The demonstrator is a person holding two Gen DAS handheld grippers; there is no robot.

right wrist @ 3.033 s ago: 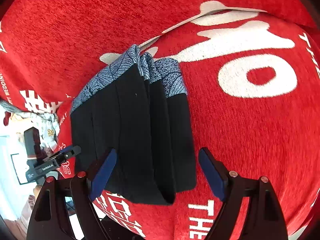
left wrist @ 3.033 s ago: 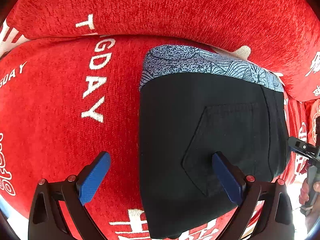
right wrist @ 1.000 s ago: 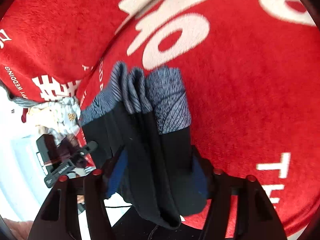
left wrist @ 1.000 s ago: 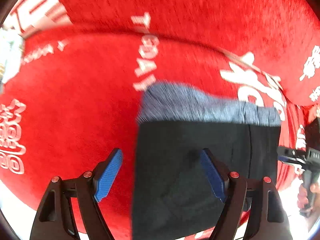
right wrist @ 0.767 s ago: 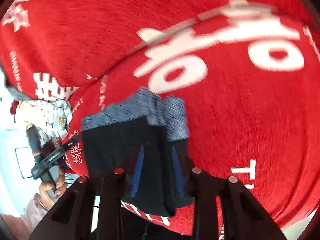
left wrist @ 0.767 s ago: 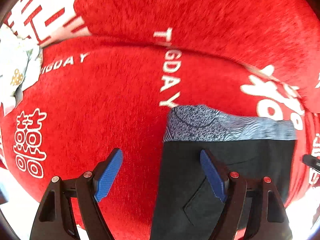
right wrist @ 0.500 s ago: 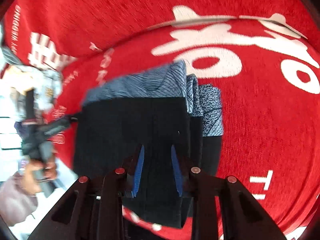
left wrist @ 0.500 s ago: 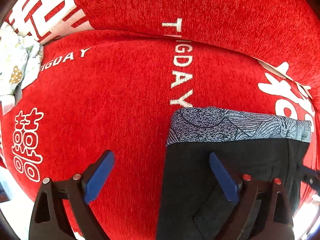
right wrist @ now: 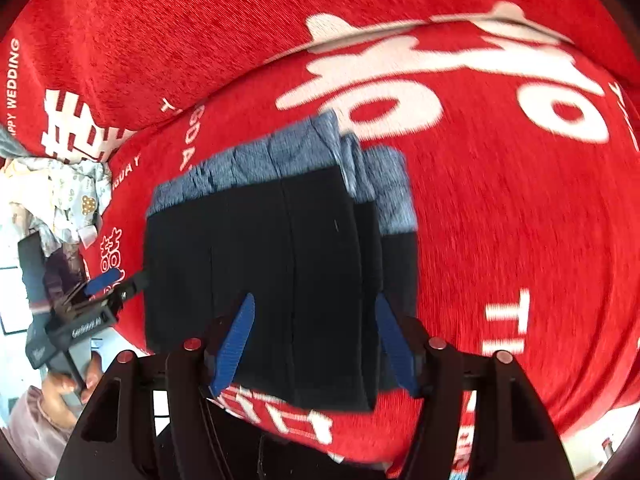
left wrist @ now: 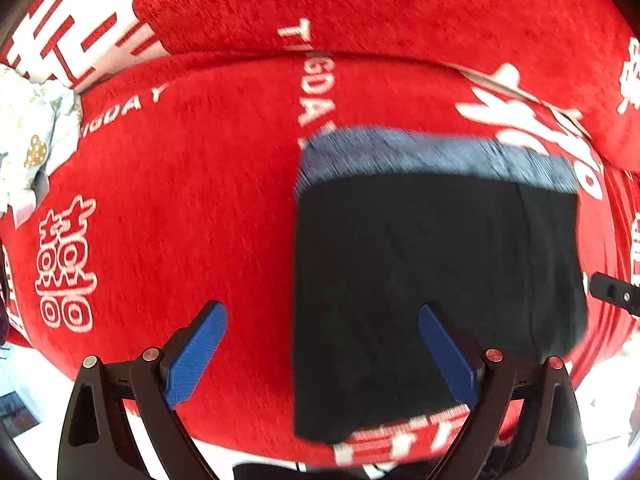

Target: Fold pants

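The pants (left wrist: pixel 436 280) are black with a blue-grey patterned band along the far edge, folded into a compact rectangular stack of several layers (right wrist: pixel 288 264). They lie flat on red fabric with white lettering, the near edge reaching its front border.

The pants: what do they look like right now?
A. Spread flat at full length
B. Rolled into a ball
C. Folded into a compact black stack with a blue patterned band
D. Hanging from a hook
C: the pants lie as a layered black rectangle on the red cover.
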